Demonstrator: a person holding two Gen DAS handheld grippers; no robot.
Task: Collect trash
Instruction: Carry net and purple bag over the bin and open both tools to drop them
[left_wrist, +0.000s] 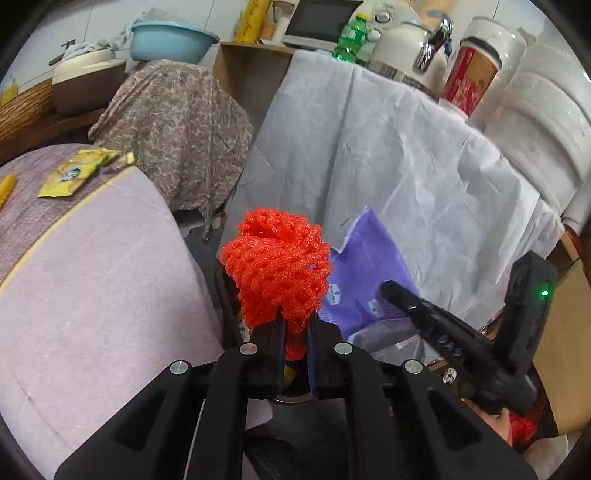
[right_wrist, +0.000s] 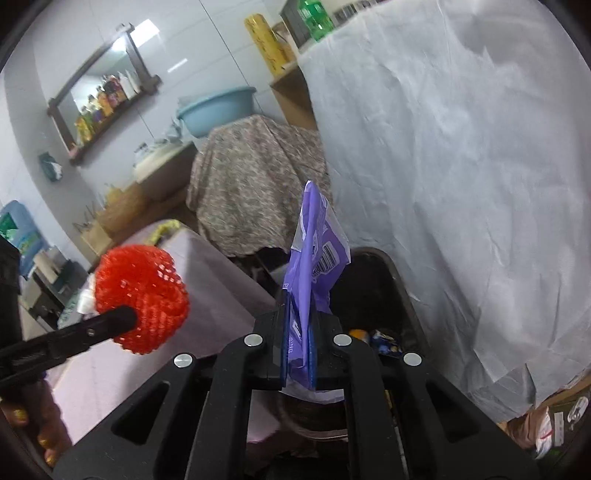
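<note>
Left wrist view: my left gripper (left_wrist: 295, 325) is clenched on a red foam net (left_wrist: 277, 266) at frame centre — carrying step, I judge. My right gripper (left_wrist: 391, 290) reaches in from lower right.

Right wrist view: that gripper (right_wrist: 299, 325) pinches a purple wrapper (right_wrist: 314, 266), tilted down toward a dark bin (right_wrist: 373, 291) just beyond — next, get over its mouth and let go.

Yellow wrapper (left_wrist: 75, 173) lies on purple-covered table (left_wrist: 92, 266).
</note>
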